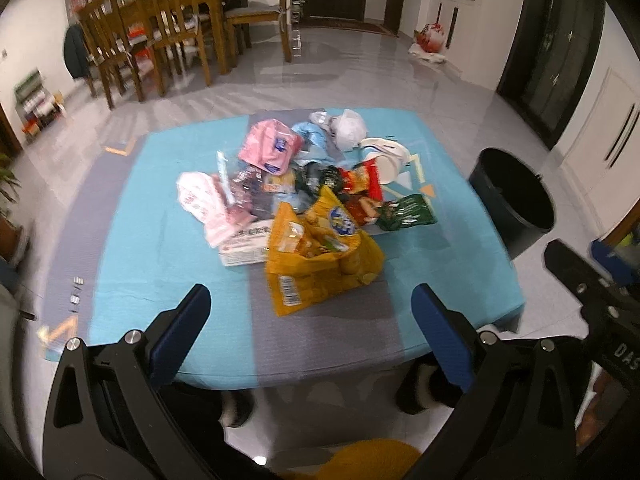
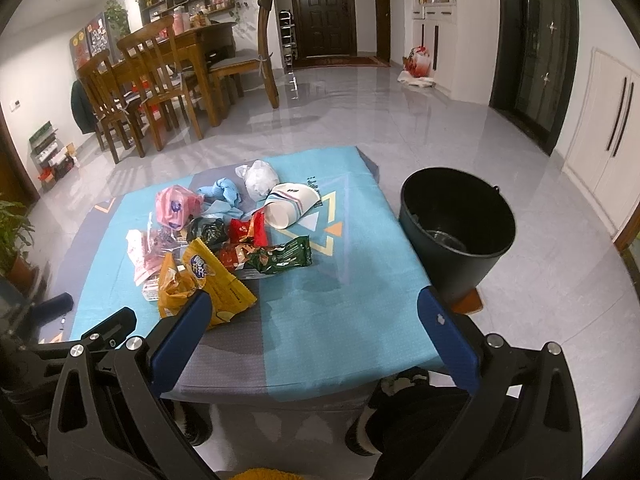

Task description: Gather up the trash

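A heap of trash lies on the blue mat (image 1: 160, 240) (image 2: 340, 280): a yellow snack bag (image 1: 320, 256) (image 2: 204, 284) nearest me, a green wrapper (image 1: 408, 212) (image 2: 284, 258), red wrappers (image 1: 360, 184) (image 2: 246, 232), a pink bag (image 1: 272, 146) (image 2: 176, 204), crumpled white plastic (image 1: 348, 128) (image 2: 262, 178) and a tipped paper cup (image 1: 386, 160) (image 2: 290, 204). A black bin (image 1: 512, 200) (image 2: 456, 228) stands just off the mat's right edge. My left gripper (image 1: 312, 320) hovers open above the mat's near edge, in front of the yellow bag. My right gripper (image 2: 316, 320) is open too, empty, between the heap and the bin.
A wooden dining table with chairs (image 2: 160, 76) stands at the back left. A dark door (image 2: 324, 8) is at the far end, a red bag (image 2: 416, 62) by the white cabinets on the right. A person's feet in slippers (image 2: 396, 412) show below the mat's near edge.
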{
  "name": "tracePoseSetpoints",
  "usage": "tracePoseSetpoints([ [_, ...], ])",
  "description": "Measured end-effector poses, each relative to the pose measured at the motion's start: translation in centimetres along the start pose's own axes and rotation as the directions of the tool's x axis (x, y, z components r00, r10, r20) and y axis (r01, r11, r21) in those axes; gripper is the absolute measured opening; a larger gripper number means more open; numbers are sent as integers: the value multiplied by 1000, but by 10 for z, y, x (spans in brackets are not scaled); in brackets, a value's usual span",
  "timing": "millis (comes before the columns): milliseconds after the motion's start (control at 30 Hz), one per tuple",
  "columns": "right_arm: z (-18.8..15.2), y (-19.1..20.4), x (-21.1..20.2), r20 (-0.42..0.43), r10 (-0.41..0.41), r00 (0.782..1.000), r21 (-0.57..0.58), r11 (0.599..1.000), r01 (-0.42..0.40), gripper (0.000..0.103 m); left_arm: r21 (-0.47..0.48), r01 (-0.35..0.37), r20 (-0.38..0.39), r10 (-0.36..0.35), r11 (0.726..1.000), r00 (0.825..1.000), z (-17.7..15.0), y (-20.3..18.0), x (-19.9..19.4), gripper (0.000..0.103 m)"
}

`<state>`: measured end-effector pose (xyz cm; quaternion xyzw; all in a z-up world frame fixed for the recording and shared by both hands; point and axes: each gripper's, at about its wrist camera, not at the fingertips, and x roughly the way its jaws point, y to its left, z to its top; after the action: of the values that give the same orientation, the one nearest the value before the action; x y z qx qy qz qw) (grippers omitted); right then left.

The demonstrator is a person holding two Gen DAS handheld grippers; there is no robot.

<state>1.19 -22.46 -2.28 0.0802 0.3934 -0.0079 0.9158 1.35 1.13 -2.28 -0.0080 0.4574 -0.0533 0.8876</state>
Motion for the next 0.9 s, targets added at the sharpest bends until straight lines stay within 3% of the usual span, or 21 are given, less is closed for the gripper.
tracePoseSetpoints([
  [133,-7,-20,29,-95,91,991,72,994,-85,100,-90,118,-48,-122,989,991,-2,17,20,100],
  [267,-20,-31,58,-168,154,974,105,985,-137,100,-166,140,-95,-157,976,983,-12,38,48,100],
  [400,-26,-39,85,-215,276,937,167,956,-243,100,-218,199,-98,-224,955,970,-20,54,66,100],
  [600,-10,-37,120,-244,355,903,165,932,-322,100,-256,328,-48,-351,909,935,-13,59,81,100],
  [733,17,-39,154,-278,336,900,152,940,-304,100,-214,313,-24,-325,925,945,7,55,95,100],
  [800,31,-43,174,-296,352,888,176,934,-311,100,-201,285,-34,-298,937,954,17,56,109,100],
  [900,43,-47,200,-314,361,878,217,928,-304,100,-214,293,-67,-313,932,947,26,59,127,99],
])
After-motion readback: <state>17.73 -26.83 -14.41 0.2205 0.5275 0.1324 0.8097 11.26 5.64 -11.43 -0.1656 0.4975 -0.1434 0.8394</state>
